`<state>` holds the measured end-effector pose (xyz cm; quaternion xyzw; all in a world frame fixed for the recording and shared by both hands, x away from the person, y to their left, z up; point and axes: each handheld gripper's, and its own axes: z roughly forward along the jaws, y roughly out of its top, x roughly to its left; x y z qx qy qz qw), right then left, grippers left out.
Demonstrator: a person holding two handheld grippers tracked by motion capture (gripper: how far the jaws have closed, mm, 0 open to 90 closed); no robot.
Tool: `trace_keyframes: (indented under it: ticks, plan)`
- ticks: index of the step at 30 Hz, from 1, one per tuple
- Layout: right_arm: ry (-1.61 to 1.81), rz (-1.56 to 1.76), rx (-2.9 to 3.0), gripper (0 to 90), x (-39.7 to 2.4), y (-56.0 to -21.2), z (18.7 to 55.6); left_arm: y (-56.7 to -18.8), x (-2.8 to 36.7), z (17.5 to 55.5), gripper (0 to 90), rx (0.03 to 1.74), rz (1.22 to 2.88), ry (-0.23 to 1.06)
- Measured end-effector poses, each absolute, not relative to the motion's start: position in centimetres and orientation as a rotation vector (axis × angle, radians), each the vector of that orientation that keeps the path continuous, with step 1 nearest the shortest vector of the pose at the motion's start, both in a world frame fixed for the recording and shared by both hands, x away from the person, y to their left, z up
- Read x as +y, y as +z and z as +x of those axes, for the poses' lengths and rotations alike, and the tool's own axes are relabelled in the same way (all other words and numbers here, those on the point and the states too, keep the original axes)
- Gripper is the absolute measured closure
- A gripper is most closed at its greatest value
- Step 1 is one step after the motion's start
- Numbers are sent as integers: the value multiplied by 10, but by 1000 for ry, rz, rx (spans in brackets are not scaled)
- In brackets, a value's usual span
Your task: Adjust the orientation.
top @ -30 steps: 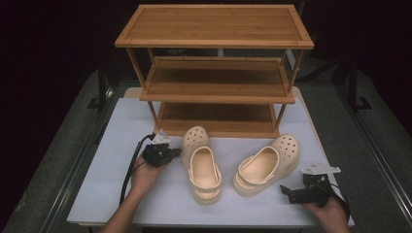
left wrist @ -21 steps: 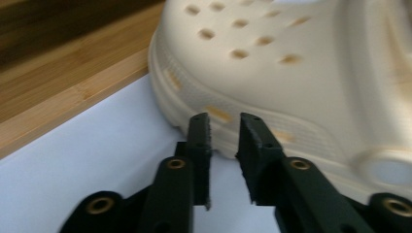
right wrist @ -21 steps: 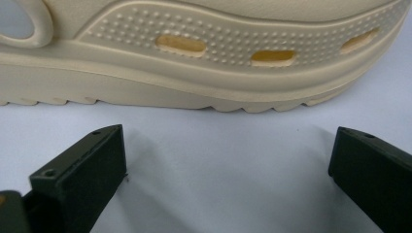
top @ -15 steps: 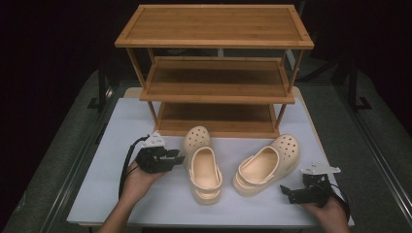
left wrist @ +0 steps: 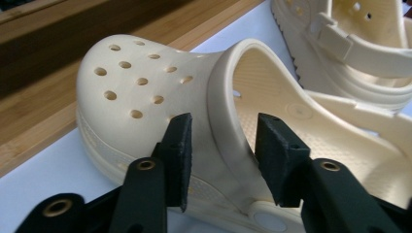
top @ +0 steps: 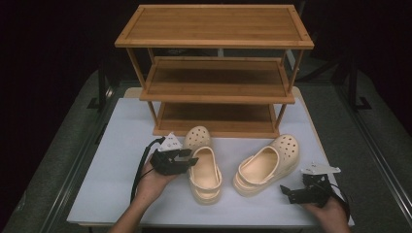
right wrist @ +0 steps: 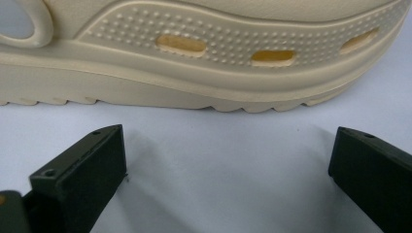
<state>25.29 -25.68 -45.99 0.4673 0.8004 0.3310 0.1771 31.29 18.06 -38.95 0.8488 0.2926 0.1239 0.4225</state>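
Clog rim (left wrist: 228,111) sits between your left gripper's (left wrist: 221,145) jaws in the left gripper view; they have just been opening and stand apart, pads clear of it. In the right gripper view, your right gripper (right wrist: 228,170) gapes empty, the second clog (right wrist: 204,53) lying beyond its tips. From above, closing the left gripper too shallow could let that rim slip out.

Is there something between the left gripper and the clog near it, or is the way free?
Nothing visible stands between them. The left gripper is already at the left clog: its jaws, which have just been opening, straddle the rim of the clog's opening, one pad outside and one inside. Whether the pads press on the rim I cannot tell.
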Motion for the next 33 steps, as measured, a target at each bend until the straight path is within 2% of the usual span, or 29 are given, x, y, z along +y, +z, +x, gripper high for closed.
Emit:
trace_keyframes:
  ticks: [7, 13, 26, 33]
  plan:
    - [937, 1322, 2265, 1, -257, -460, 253, -385, 184, 309, 760, 700, 2131, 339]
    - [937, 1322, 2265, 1, -257, -460, 253, -380, 188, 309, 832, 698, 2151, 403]
    - [937, 1322, 2266, 0, -257, -460, 253, -370, 214, 307, 856, 719, 2138, 456]
    - [938, 1325, 2265, 0, -257, -460, 253, -371, 242, 298, 856, 763, 2135, 469]
